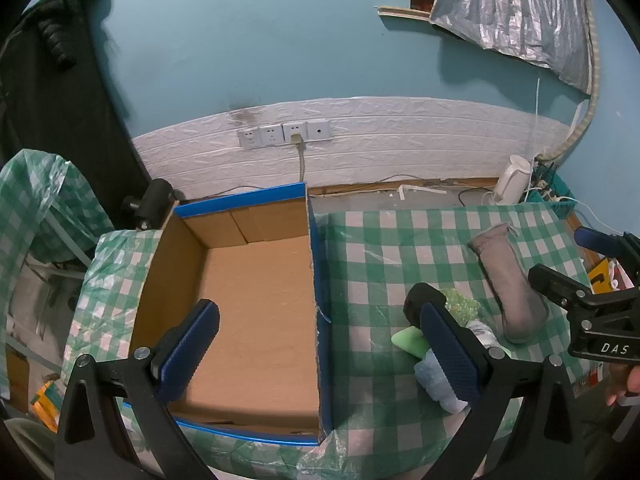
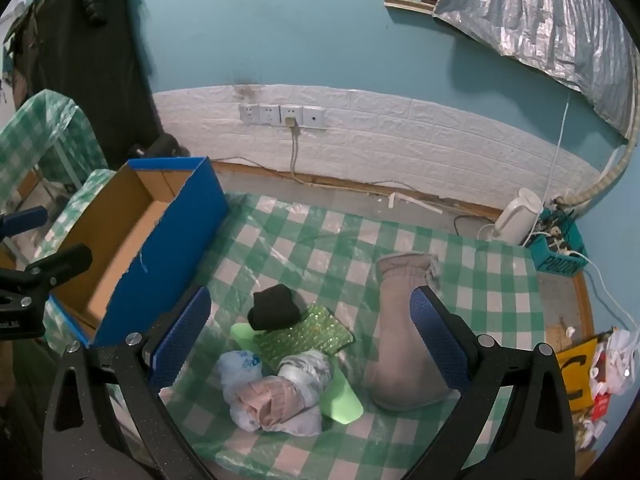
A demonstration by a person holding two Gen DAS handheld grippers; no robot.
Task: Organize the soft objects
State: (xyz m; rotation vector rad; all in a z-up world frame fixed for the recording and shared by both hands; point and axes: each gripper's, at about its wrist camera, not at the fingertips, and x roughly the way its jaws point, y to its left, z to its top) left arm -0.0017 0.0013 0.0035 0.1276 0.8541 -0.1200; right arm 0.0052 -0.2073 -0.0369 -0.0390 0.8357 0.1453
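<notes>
Nothing packed yet: the cardboard box (image 1: pixel 256 312) sits empty, the soft pile (image 2: pixel 280 368) and grey slipper (image 2: pixel 400 328) wait on the counter (image 2: pixel 480 280). Both the left tool (image 1: pixel 316 356) and the right tool (image 2: pixel 316 344) hang wide open, holding nothing.

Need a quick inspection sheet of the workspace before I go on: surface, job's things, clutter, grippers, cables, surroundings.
Surface: green checked tablecloth under clear plastic.
Job's things: empty cardboard box; pile of rolled socks, black sock, green sequin pouch, grey boot beside it.
Clutter: nothing seen on the cloth.
Grippers: left gripper open over the box edge; right gripper open over the pile.
Cables: cord from wall sockets.
Surroundings: kettle, blue wall.
</notes>
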